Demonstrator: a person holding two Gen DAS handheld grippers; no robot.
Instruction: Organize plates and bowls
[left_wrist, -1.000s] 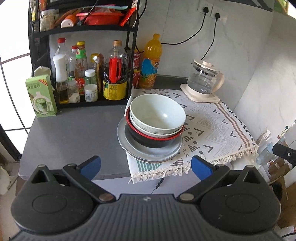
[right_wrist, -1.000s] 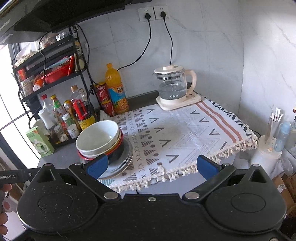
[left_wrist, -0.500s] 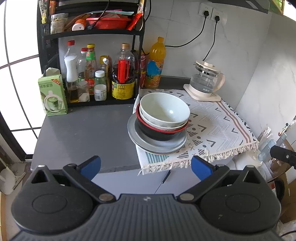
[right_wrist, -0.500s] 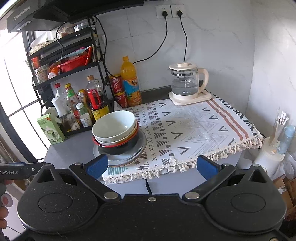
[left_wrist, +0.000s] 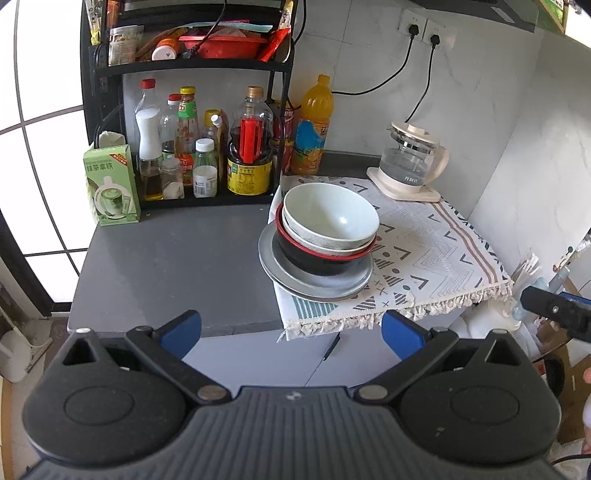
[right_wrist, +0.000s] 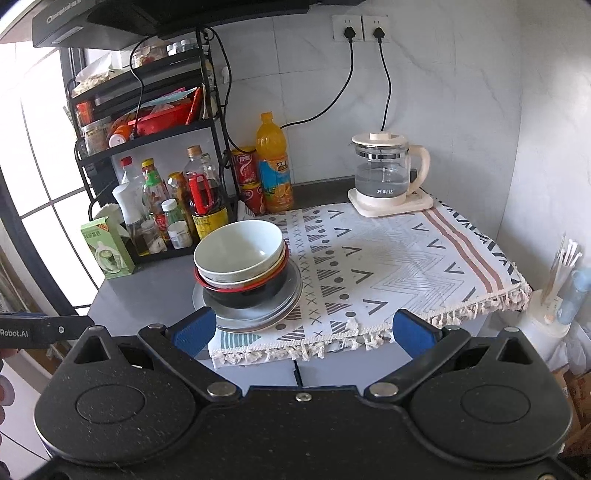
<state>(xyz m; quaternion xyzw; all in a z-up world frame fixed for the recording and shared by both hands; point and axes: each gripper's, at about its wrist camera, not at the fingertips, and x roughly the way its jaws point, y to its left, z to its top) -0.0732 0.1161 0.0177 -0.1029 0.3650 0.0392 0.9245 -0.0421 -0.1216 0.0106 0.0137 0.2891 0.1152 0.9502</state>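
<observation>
Left wrist view: left gripper (left_wrist: 291, 328) spread wide, empty, off the worktop's (left_wrist: 166, 266) front edge; right gripper (right_wrist: 302, 330) likewise. Bowls (left_wrist: 330, 218) nest on grey plates (left_wrist: 314, 286), hiding lower ones, at the patterned cloth's (left_wrist: 424, 258) left edge, ahead, well apart

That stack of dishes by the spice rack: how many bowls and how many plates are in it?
Bowls: 3, a pale top bowl, a speckled bowl under it, and a black bowl with red rim at the bottom.
Plates: at least 2 grey plates, judging by the rims; more I cannot tell.
Total: at least 5 dishes, on the patterned cloth.
</observation>
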